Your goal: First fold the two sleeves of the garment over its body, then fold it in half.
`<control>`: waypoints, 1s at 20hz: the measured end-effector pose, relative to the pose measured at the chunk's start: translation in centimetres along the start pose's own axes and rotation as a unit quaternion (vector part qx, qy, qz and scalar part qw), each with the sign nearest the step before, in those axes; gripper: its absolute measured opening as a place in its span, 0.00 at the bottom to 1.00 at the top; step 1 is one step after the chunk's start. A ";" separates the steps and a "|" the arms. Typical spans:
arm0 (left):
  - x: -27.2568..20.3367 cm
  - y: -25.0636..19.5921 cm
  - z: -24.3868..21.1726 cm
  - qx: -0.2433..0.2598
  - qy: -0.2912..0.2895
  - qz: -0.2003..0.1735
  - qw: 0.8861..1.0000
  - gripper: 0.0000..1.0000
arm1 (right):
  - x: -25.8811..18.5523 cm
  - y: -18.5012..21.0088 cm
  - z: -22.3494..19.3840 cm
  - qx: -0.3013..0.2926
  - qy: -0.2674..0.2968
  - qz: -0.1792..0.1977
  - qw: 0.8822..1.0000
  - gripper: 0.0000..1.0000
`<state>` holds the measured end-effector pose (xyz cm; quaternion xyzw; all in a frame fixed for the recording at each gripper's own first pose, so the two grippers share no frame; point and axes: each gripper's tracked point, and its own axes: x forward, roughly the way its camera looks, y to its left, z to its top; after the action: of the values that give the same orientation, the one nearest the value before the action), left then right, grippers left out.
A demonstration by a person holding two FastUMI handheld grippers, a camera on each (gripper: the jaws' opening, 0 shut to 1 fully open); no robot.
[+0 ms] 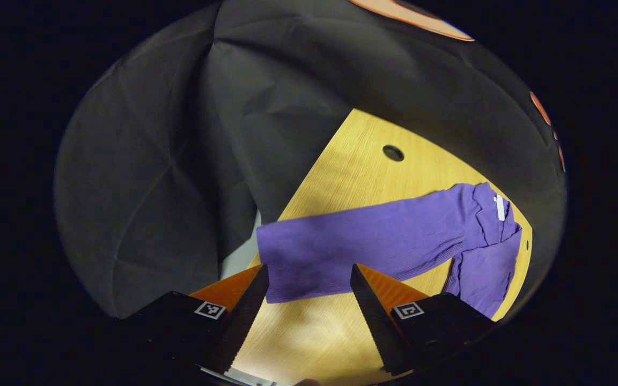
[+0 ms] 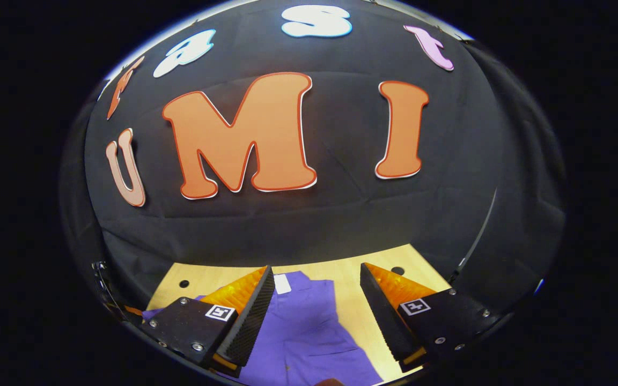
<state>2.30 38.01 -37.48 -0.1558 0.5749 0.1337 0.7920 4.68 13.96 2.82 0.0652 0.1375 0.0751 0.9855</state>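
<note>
Our left gripper [image 1: 309,279] hangs above the table [image 1: 357,171] with its fingers spread wide and nothing between them. It looks down along one long sleeve [image 1: 352,241] of the purple garment [image 1: 480,257], whose cuff end lies just ahead of the fingertips. That sleeve stretches flat across the wood, away from the bunched body of the garment, so we judge it not yet folded; the open fingers lined up over the cuff suit a pinch there, to carry it over the body.

Our right gripper [image 2: 317,284] is likewise wide open and empty, held over the body of the garment [image 2: 309,332], which lies flat on the table [image 2: 346,273] below and between its fingers. A small white tag [image 2: 282,284] near the collar shows just beyond the left finger. We judge this hand is waiting over the body to hold the cloth down or take the other sleeve; where that sleeve lies we cannot tell.
</note>
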 end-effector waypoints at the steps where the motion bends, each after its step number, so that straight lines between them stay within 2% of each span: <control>1: 0.4 0.3 -0.5 -0.003 0.020 0.005 1.000 0.97 | -0.6 -0.5 0.3 -0.010 -0.012 -0.007 1.000 1.00; 2: 1.2 0.3 -0.8 -0.007 0.039 0.002 0.999 0.96 | -1.1 -0.8 0.6 -0.021 -0.023 -0.011 0.999 1.00; 3: 1.7 0.5 -1.0 -0.014 0.057 0.000 0.998 0.97 | -1.7 -1.3 0.9 -0.033 -0.031 -0.019 0.999 0.96; 8: 4.3 2.5 -3.4 -0.050 0.150 -0.018 0.987 0.96 | -3.4 -2.9 -0.1 -0.055 -0.034 -0.040 0.997 0.95; 14: 6.3 3.0 -3.3 -0.050 0.166 -0.002 0.985 0.90 | -4.7 -3.9 -1.0 -0.069 -0.034 -0.051 0.996 0.96; 19: 7.7 3.6 -3.2 -0.046 0.171 0.027 0.984 0.82 | -5.3 -4.9 -1.0 -0.098 -0.035 -0.061 0.993 0.95; 20: 7.6 4.1 -3.2 -0.046 0.172 0.042 0.983 0.80 | -5.4 -5.0 -0.9 -0.101 -0.036 -0.063 0.992 0.95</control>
<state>0.20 40.73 -46.03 -0.1888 0.7018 0.1641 0.6670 -0.03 8.28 2.61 -0.0409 0.0971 0.0245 0.9941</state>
